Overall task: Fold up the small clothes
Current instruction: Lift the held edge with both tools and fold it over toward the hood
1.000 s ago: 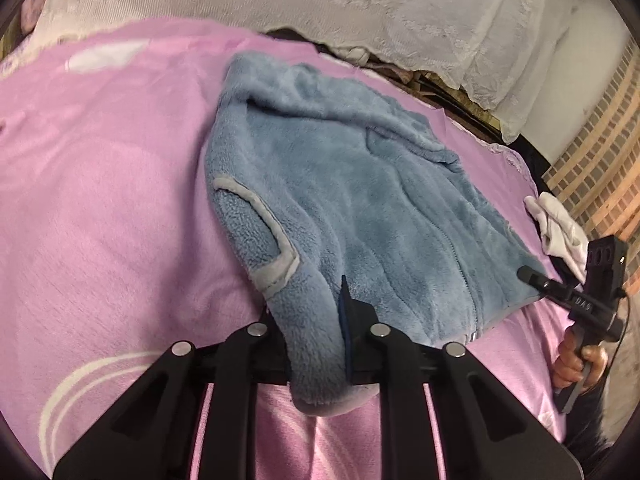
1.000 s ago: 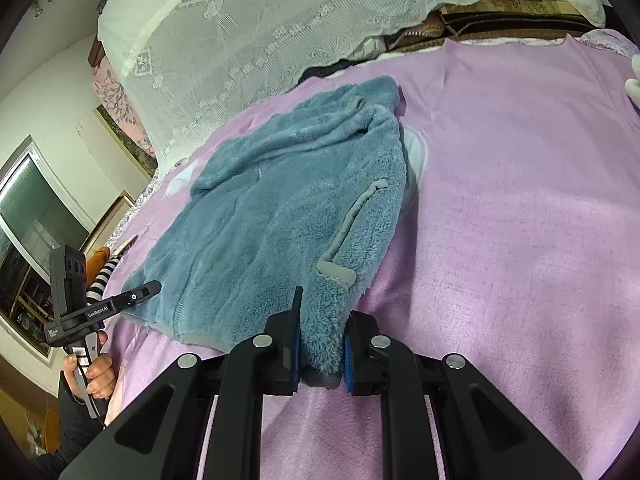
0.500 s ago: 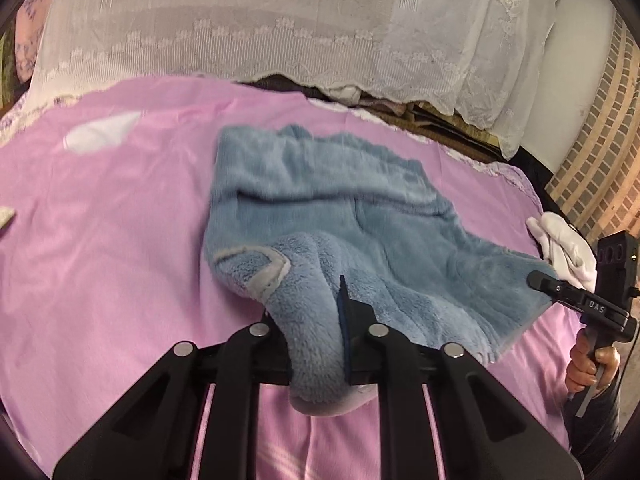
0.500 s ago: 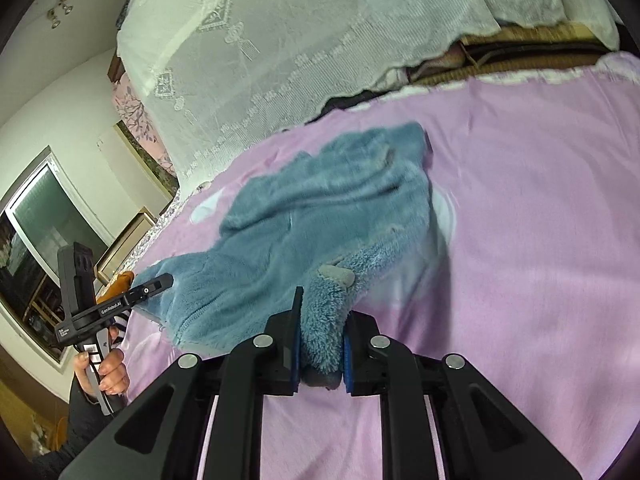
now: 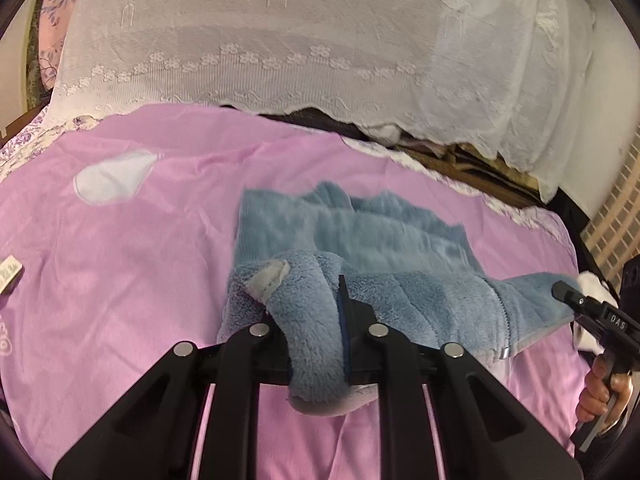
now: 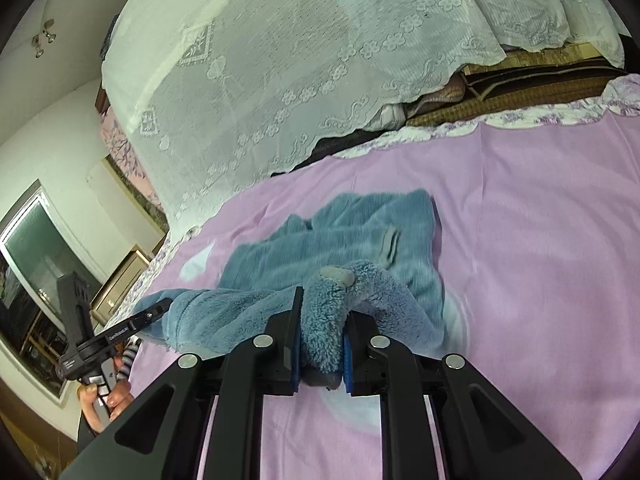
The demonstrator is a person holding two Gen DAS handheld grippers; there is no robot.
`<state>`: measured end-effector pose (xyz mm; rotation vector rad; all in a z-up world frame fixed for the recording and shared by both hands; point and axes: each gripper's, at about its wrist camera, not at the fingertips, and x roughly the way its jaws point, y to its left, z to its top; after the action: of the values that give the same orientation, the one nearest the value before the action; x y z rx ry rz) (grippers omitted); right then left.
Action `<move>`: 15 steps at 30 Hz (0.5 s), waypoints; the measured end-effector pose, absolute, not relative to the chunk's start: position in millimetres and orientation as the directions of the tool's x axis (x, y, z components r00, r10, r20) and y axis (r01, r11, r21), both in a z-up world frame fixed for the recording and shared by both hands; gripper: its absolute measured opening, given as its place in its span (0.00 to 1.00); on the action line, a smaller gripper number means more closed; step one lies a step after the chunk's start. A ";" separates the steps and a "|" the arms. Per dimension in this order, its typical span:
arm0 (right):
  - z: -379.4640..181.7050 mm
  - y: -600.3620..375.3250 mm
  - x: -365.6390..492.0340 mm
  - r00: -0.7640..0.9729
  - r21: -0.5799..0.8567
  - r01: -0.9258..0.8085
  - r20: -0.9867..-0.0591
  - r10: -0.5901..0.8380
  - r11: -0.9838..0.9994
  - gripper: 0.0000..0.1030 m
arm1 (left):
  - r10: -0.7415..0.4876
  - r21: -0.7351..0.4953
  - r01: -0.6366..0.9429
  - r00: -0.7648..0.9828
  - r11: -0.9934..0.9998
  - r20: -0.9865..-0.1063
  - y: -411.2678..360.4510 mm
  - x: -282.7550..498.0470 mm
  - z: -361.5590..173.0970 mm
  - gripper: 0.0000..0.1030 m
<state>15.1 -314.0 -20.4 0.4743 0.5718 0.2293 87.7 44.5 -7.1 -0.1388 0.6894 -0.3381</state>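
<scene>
A small blue fleece jacket (image 5: 384, 240) with grey cuffs and a front zipper lies on the pink bedsheet (image 5: 120, 280). My left gripper (image 5: 316, 312) is shut on one bottom corner of it, with the fleece bunched between the jaws. My right gripper (image 6: 320, 320) is shut on the other bottom corner of the jacket (image 6: 360, 232). Both corners are lifted off the bed, and the hem hangs stretched between the two grippers. The upper half with the collar rests flat on the sheet. Each gripper shows in the other's view, the right one (image 5: 592, 312) and the left one (image 6: 120, 332).
A tall pile under a white lace cover (image 5: 304, 32) stands at the back of the bed. A small white cloth (image 5: 596, 284) lies at the right, behind the right gripper. A small label-like item (image 5: 8, 276) lies at the far left. A window (image 6: 36, 264) is on the left wall.
Both grippers have risen and moved toward the collar end, lifting the bottom half of the jacket off the bed. The lower part now folds up over the flat upper part.
</scene>
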 end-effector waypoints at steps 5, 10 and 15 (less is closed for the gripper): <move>-15.6 -320.0 43.4 0.831 0.526 -0.059 -0.445 0.333 0.848 0.15 | -0.338 -0.244 0.238 0.738 0.940 -0.584 42.3 110.4 1.3 0.14; -12.0 -324.3 68.2 0.837 0.553 -0.056 -0.428 0.341 0.832 0.15 | -0.341 -0.271 0.218 0.735 0.938 -0.586 45.0 132.6 -0.4 0.14; -7.3 -322.4 97.6 0.842 0.565 -0.064 -0.412 0.348 0.822 0.15 | -0.324 -0.277 0.190 0.732 0.942 -0.600 46.1 155.5 -5.0 0.14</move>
<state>97.6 -322.4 -7.3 0.5678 0.5298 0.2304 155.5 46.1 -5.0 -0.2025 0.6954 -0.2847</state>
